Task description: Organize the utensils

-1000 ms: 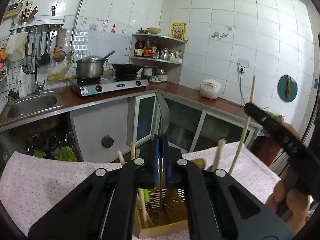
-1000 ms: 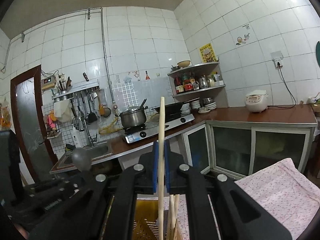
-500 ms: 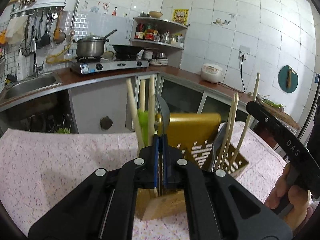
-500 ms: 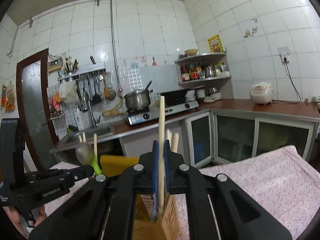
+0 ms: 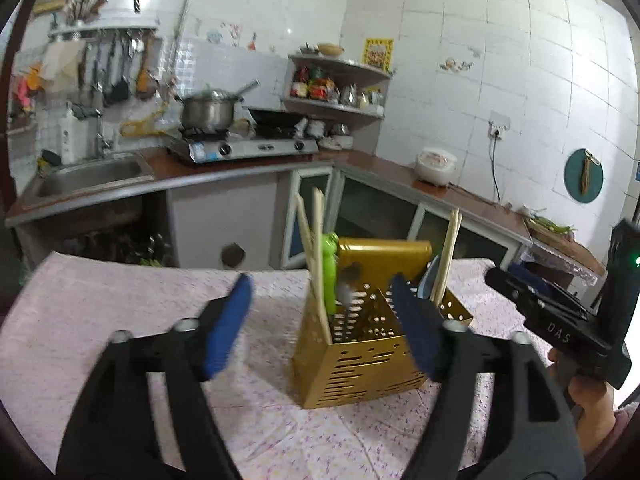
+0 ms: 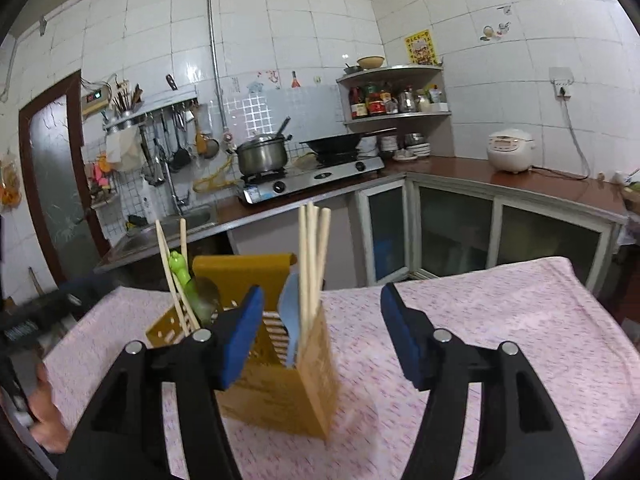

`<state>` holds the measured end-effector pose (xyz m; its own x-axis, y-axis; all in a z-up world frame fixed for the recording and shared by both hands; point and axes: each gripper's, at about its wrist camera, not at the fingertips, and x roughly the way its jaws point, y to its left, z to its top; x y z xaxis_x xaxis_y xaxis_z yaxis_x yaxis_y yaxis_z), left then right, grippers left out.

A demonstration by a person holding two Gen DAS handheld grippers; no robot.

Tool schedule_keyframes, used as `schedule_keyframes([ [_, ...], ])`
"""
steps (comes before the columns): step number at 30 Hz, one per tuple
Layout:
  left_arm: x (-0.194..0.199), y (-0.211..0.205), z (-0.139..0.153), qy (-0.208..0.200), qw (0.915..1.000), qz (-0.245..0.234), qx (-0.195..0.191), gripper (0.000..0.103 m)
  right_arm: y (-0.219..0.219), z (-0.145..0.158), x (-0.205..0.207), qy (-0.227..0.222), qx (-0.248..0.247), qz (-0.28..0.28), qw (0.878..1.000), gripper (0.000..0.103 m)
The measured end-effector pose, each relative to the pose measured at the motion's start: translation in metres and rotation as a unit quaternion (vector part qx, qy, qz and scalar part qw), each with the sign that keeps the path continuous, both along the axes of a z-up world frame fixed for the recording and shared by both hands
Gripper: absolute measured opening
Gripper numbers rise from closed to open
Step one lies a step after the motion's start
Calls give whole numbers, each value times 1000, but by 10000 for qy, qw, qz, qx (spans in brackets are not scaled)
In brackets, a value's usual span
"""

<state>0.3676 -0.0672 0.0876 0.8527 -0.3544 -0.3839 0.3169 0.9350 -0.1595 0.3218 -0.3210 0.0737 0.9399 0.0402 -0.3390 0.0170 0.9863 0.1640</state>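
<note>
Your left gripper [image 5: 320,316] had its jaws opening, the blue pads [image 5: 228,322] spread wide with nothing pressed between them. Ahead of it on the pink tablecloth [image 5: 100,320] stood the yellow utensil holder [image 5: 360,372], upright, with slotted walls and more than 1 compartment. In its left compartment stood 2 pale chopsticks [image 5: 316,264], leaning, next to a green-handled spoon [image 5: 330,272]. In the right compartment a blue utensil [image 5: 426,282] stood beside more chopsticks [image 5: 448,256]. Further right, your right hand [image 5: 592,408] held the other tool at the frame's edge.

Your right gripper [image 6: 320,330] also had its jaws opening, and nothing was held between its pads. The holder sat just ahead and slightly left of its gap, a bundle of chopsticks [image 6: 314,264] standing upright in the near compartment beside the blue utensil.
</note>
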Motion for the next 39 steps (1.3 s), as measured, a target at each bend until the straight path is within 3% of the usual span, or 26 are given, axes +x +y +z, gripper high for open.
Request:
schedule_keyframes([
  [2, -18, 10, 8, -162, 9997, 197, 45, 93, 2, 3, -18, -42, -178, -80, 9998, 71],
  [5, -49, 25, 15, -372, 9985, 392, 130, 97, 7, 5, -48, -98, -353, -193, 9991, 77],
  [10, -99, 40, 16, -500, 9967, 618, 173, 98, 17, 6, -107, -183, -357, -260, 9989, 91],
  [16, -157, 45, 4, -603, 9930, 929, 416, 98, 47, 0, -168, -223, -610, -307, 9974, 98],
  [25, -223, 53, -41, -266, 9926, 1167, 198, 98, 78, -28, -227, -266, -522, -578, 9966, 99],
  [32, -251, 43, -63, -657, 9894, 1163, 568, 98, 90, -46, -255, -734, -623, -764, 9924, 99],
  [39, -259, 35, -76, -917, 9880, 1043, 679, 98, 88, -53, -255, -690, -623, -760, 9928, 99],
])
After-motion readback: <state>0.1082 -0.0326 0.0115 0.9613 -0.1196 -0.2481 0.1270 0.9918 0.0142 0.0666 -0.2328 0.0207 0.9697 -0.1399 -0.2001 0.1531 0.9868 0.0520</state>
